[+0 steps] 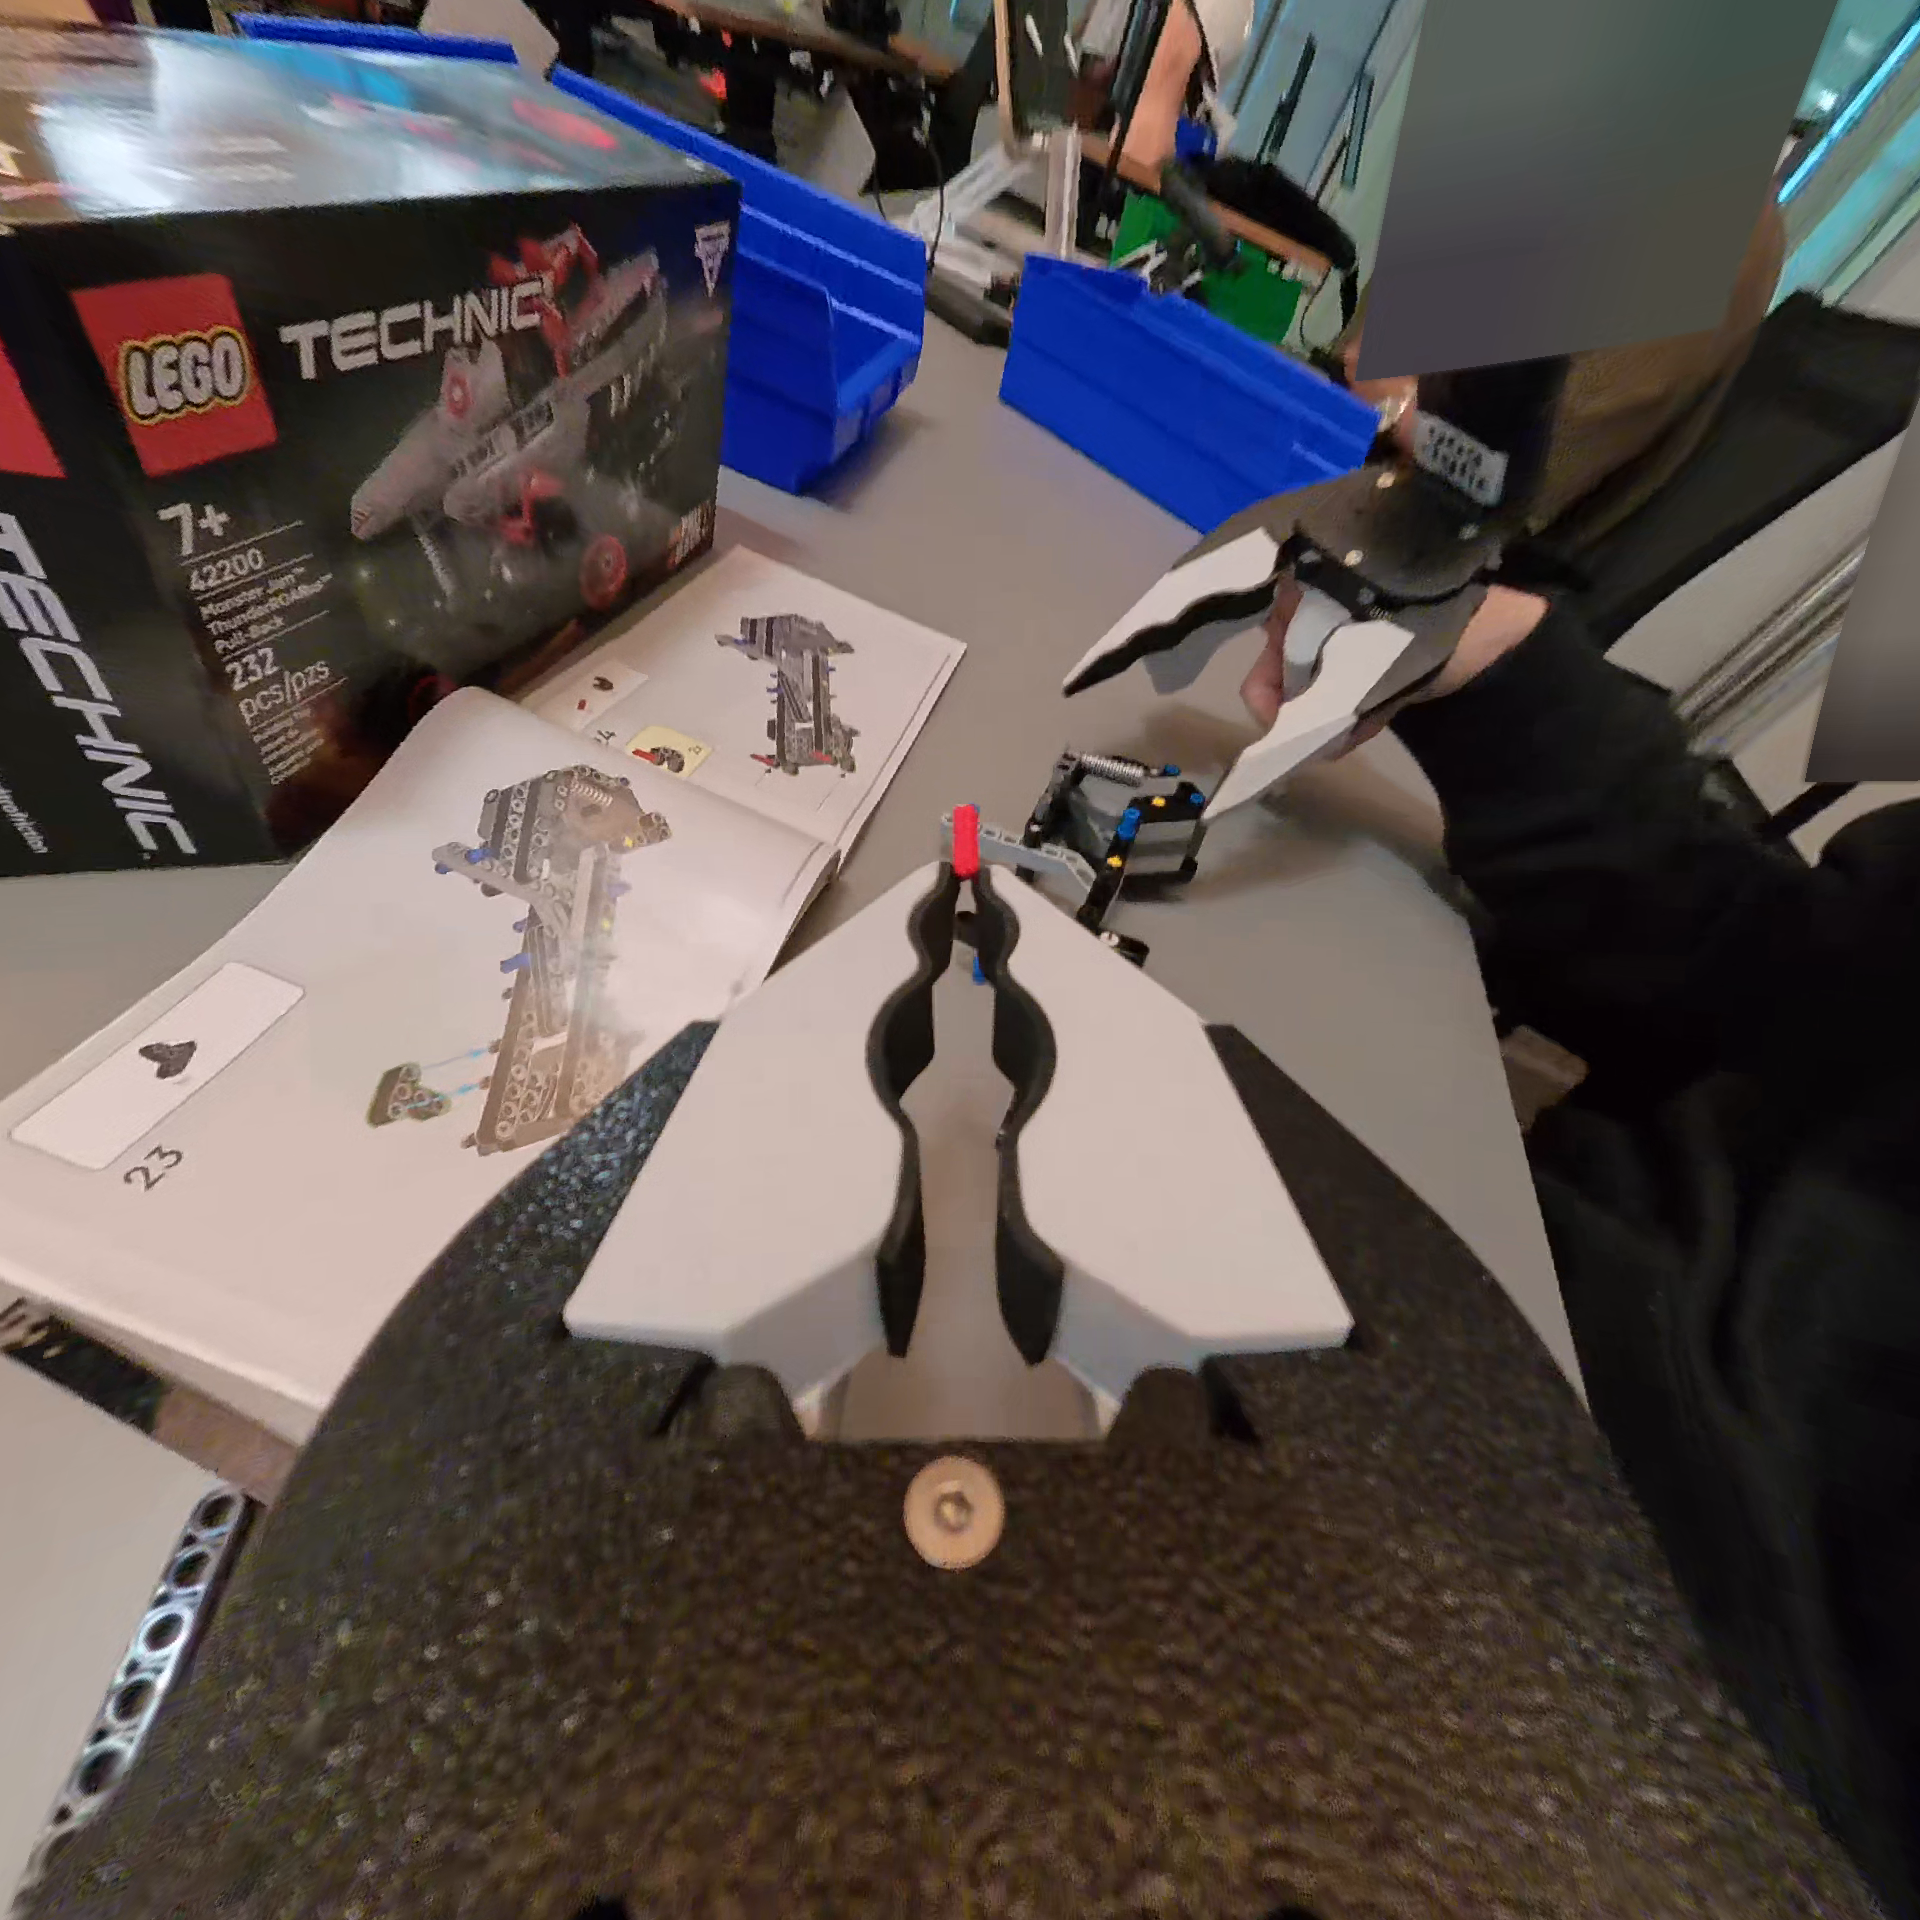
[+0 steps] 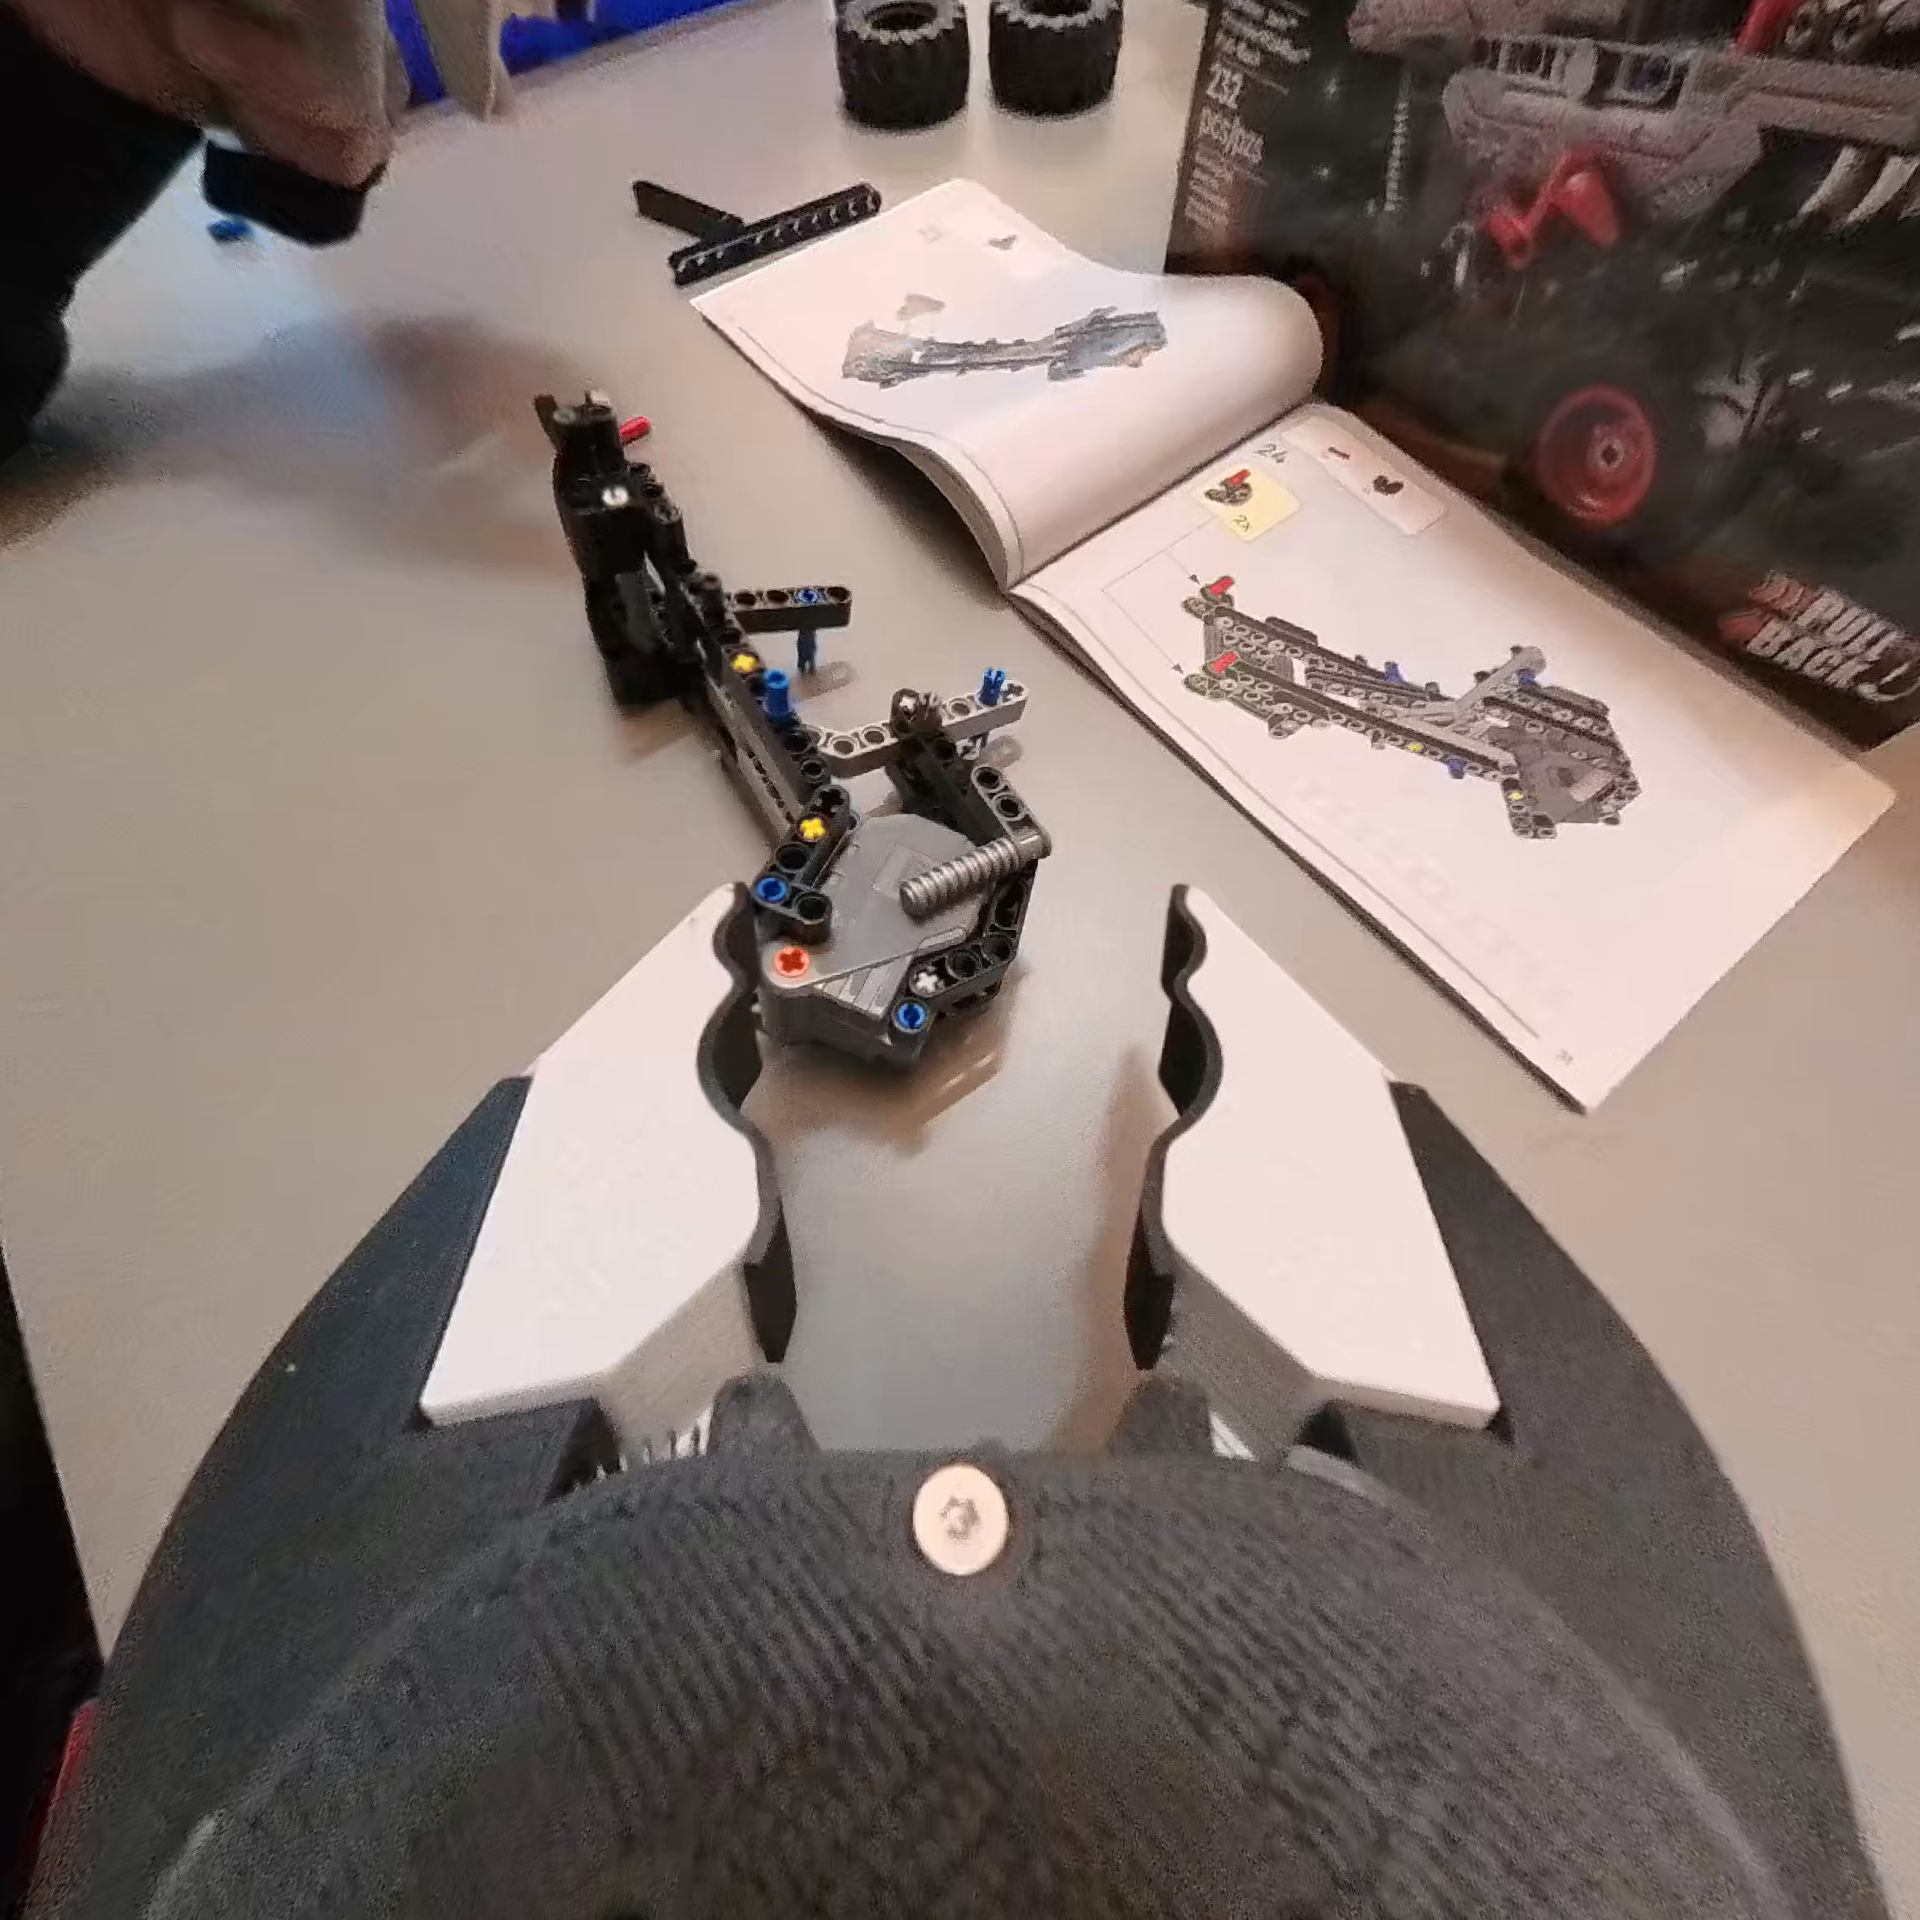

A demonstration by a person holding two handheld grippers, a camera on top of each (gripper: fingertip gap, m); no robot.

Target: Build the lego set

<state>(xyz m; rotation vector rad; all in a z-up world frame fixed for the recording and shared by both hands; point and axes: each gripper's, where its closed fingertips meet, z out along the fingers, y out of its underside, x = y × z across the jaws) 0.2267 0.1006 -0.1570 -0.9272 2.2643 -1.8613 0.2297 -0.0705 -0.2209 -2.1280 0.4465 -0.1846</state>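
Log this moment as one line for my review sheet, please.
left gripper: shut on red pin | right gripper: open, at chassis motor end | chassis on table | manual open beside it

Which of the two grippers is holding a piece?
The left gripper: shut on a small red pin at its fingertips. The right gripper is open, empty, by the chassis assembly.

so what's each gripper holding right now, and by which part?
Left gripper pinches a small red pin by its lower end, the rest sticking out past the fingertips. Right gripper is open and holds nothing, its fingers on either side of the chassis assembly.
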